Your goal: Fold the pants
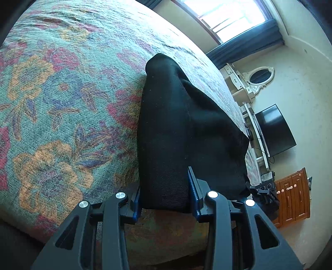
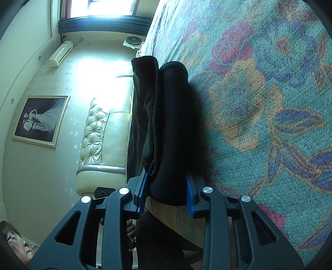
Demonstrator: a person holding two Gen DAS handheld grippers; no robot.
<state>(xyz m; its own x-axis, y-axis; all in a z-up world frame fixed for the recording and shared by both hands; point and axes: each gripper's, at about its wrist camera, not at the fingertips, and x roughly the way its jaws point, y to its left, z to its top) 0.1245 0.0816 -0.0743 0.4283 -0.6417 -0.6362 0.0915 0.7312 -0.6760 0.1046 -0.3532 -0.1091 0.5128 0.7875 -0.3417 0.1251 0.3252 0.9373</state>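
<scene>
The black pants (image 1: 176, 133) lie folded into a thick bundle on a floral bedspread (image 1: 62, 93). In the left wrist view my left gripper (image 1: 166, 199) is shut on the near end of the bundle, its blue pads pressing both sides of the cloth. In the right wrist view the same black pants (image 2: 166, 124) stretch away from me in thick folds, and my right gripper (image 2: 167, 193) is shut on their near end, blue pads tight against the fabric. Part of the right gripper (image 1: 263, 193) shows past the bundle in the left wrist view.
The bedspread (image 2: 259, 103) covers the whole bed. Beyond the bed edge are a cream tufted headboard (image 2: 99, 128), a framed picture (image 2: 41, 120), a television (image 1: 274, 128), a wooden cabinet (image 1: 292, 193) and a bright window (image 1: 228, 14). A person's head (image 2: 12, 241) shows low left.
</scene>
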